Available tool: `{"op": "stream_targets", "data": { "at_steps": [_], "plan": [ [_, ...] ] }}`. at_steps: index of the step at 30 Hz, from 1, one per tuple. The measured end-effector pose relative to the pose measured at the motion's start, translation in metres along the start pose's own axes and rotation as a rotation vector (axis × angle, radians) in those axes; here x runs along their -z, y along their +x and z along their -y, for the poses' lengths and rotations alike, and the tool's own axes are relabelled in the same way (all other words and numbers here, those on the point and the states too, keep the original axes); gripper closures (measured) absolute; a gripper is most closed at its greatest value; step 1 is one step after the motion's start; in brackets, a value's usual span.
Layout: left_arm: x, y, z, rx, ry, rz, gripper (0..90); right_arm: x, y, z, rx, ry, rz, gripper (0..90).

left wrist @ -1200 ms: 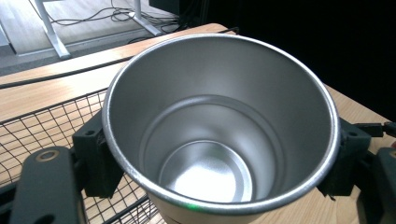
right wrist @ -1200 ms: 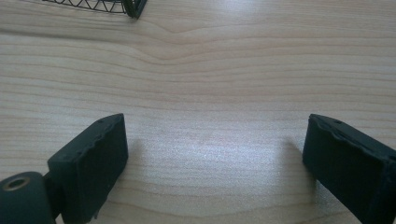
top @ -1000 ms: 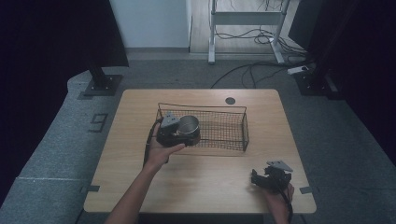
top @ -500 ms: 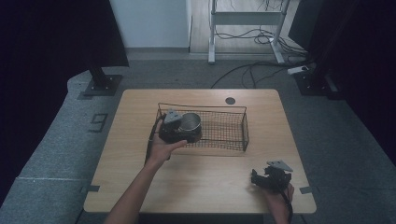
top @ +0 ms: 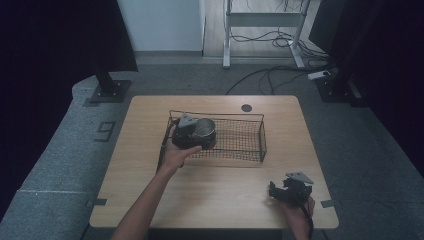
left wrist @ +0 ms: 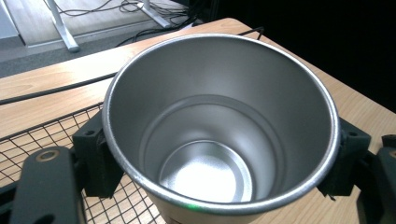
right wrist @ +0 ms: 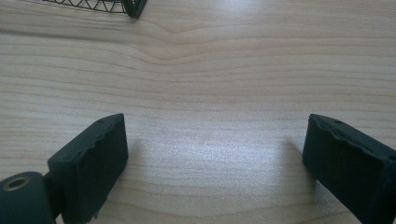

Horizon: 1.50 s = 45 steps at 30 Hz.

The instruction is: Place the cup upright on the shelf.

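A steel cup (top: 204,127) stands upright at the left end of the black wire basket (top: 245,142). My left gripper (top: 192,136) is shut on it. In the left gripper view the cup (left wrist: 219,126) is empty and sits between the two black pads (left wrist: 100,158), one on each side of its wall. My right gripper (top: 282,192) rests low over the wooden table (top: 220,195) near its front right corner. Its jaws stand wide apart with bare wood between the pads (right wrist: 93,158) in the right gripper view, so it is open.
The basket's corner (right wrist: 133,7) lies beyond the right gripper. A round cable hole (top: 246,107) sits near the table's far edge. Beyond the table are a desk frame (top: 262,22), floor cables (top: 270,75) and a dark stand base (top: 107,90).
The left gripper with the cup has shifted slightly lower into the basket's left end. The right gripper has not moved.
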<state>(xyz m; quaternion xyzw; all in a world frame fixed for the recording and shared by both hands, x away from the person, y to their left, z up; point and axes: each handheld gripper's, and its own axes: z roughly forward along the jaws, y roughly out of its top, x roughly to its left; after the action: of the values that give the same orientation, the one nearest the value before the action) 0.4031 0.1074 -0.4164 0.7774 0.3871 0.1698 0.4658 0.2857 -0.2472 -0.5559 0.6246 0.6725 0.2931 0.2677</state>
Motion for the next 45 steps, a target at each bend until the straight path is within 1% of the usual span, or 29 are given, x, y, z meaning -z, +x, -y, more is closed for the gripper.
{"op": "stream_targets", "data": {
  "at_steps": [4,8,11,15,19,21,25,30,33,38,39,45],
  "plan": [
    [-0.006,0.003,-0.001,0.016,0.005,0.009,19.2,0.0,0.0,0.0,-0.001,-0.001,0.0,6.7],
    [-0.011,0.008,-0.001,0.029,0.013,-0.001,19.2,0.0,0.0,0.0,-0.001,-0.001,-0.001,6.7],
    [-0.013,0.009,-0.002,0.031,0.006,-0.012,19.2,0.0,0.0,0.0,-0.001,-0.001,-0.001,6.6],
    [-0.017,0.009,-0.003,0.025,0.001,-0.011,19.2,0.0,0.0,0.0,-0.001,-0.001,-0.001,6.6],
    [-0.021,0.01,-0.005,0.027,0.011,-0.01,19.2,0.0,0.0,0.0,-0.001,-0.001,-0.001,6.6],
    [-0.024,0.012,-0.005,0.035,0.019,-0.011,19.2,0.0,0.0,0.0,-0.001,-0.001,-0.001,6.7],
    [-0.031,0.013,-0.003,0.029,0.038,-0.027,19.2,0.0,0.0,0.0,-0.001,-0.001,-0.001,6.7],
    [-0.039,0.017,-0.001,0.043,0.052,-0.039,19.2,0.0,0.0,0.0,-0.001,-0.001,-0.001,6.7],
    [-0.044,0.019,0.001,0.044,0.063,-0.048,19.2,0.0,0.0,0.0,-0.001,-0.001,0.0,6.7],
    [-0.05,0.023,0.003,0.057,0.078,-0.058,19.2,0.0,0.0,0.0,-0.001,-0.001,-0.001,6.7],
    [-0.053,0.025,0.004,0.066,0.083,-0.062,19.2,0.0,0.0,0.0,-0.001,-0.001,-0.001,6.7],
    [-0.06,0.029,0.01,0.09,0.095,-0.053,19.2,0.0,0.0,0.0,-0.001,-0.001,0.0,6.7]
  ]
}}
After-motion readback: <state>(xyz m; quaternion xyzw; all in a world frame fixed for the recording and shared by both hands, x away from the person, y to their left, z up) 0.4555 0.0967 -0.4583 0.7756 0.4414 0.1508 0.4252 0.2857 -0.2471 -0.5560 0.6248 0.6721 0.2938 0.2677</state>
